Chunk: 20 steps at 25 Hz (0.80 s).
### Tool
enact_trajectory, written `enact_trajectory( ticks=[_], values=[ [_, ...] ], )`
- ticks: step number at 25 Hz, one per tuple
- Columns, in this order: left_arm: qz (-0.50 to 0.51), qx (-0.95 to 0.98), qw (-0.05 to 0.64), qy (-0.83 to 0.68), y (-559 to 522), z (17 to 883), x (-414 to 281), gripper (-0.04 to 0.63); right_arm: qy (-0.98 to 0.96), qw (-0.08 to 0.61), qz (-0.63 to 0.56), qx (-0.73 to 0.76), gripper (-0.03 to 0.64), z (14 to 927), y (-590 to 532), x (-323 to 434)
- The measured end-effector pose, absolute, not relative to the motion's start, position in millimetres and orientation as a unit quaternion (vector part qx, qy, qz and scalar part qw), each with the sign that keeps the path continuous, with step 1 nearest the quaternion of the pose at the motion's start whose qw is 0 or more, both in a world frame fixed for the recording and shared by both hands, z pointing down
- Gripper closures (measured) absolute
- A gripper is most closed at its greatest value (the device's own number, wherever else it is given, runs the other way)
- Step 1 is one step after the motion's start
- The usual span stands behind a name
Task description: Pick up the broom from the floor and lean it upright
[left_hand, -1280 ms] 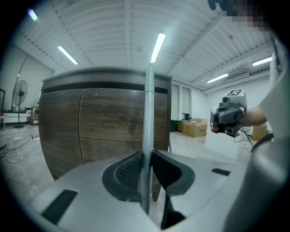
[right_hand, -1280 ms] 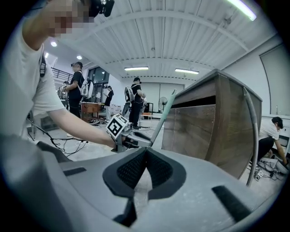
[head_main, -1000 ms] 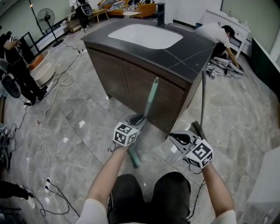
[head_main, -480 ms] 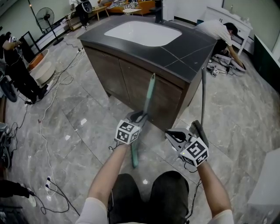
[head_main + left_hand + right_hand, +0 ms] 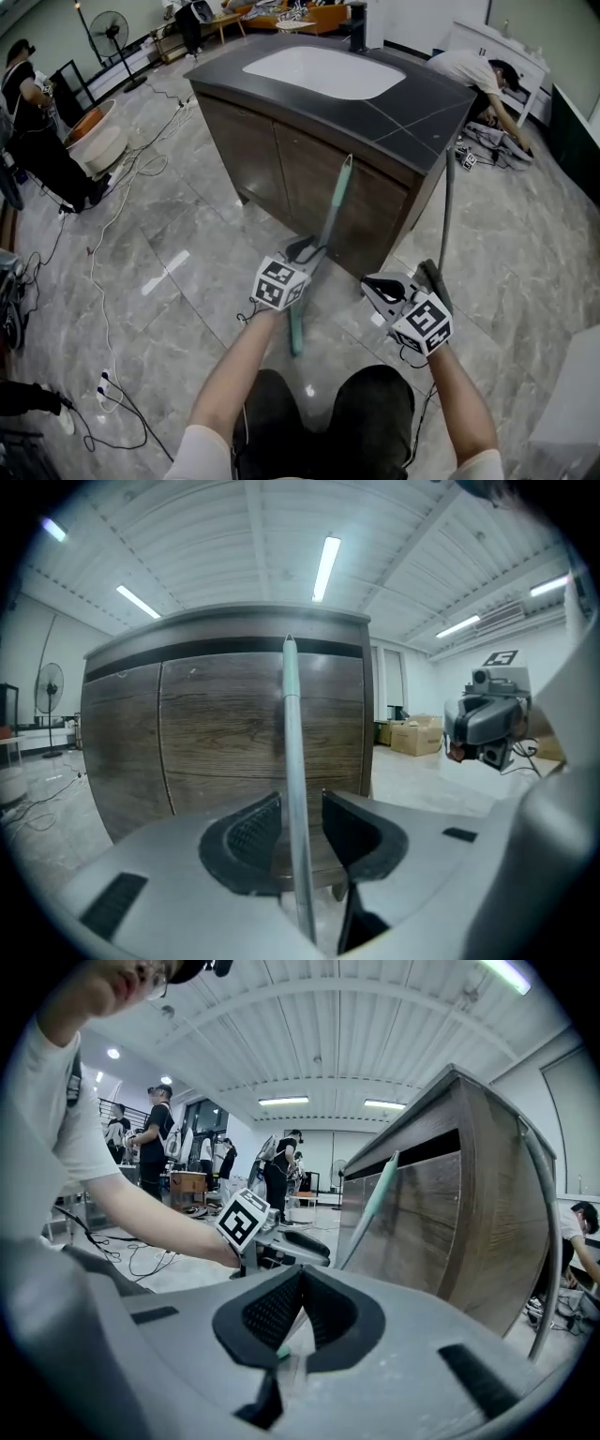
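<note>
The broom point(image 5: 328, 220) has a teal handle and stands tilted, its top leaning on the dark wood cabinet point(image 5: 281, 178) and its lower end on the floor by my knees. My left gripper point(image 5: 306, 251) is around the handle at mid-height. In the left gripper view the handle point(image 5: 292, 761) runs up between the pads point(image 5: 251, 834) with a gap on the right side. The left gripper point(image 5: 300, 819) is open, its jaws have just been opening. My right gripper point(image 5: 373, 285) hovers to the right of the broom, shut on nothing point(image 5: 300, 1288).
A grey pole point(image 5: 446, 202) leans on the cabinet's right corner, just beyond my right gripper. The cabinet carries a black top with a white sink point(image 5: 328, 73). Cables point(image 5: 98, 281) trail over the floor at left. A person point(image 5: 478, 75) crouches at the far right, another point(image 5: 37, 141) at left.
The view has shifted slightly. The broom still leans on the cabinet, and both grippers keep about the same places beside it.
</note>
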<state>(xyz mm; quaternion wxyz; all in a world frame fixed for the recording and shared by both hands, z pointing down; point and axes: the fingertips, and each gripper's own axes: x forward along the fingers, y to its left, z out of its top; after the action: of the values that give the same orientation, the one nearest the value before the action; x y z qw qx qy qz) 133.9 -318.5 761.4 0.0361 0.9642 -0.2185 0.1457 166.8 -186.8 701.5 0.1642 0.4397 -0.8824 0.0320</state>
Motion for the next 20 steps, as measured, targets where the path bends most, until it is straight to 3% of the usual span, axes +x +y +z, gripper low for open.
enact_trajectory(
  ticks=[6,20],
  values=[
    [0.138,0.972,0.008,-0.191,-285.4,773.8,104.0,0.478,-0.87,0.159,0.037,0.466,0.617,731.3,-189.6,151.6],
    [0.115,0.981,0.037,-0.15,-213.8,814.0,10.8,0.511,-0.857,0.16,0.052,0.486,0.617,784.0,-162.4,89.8]
  ],
)
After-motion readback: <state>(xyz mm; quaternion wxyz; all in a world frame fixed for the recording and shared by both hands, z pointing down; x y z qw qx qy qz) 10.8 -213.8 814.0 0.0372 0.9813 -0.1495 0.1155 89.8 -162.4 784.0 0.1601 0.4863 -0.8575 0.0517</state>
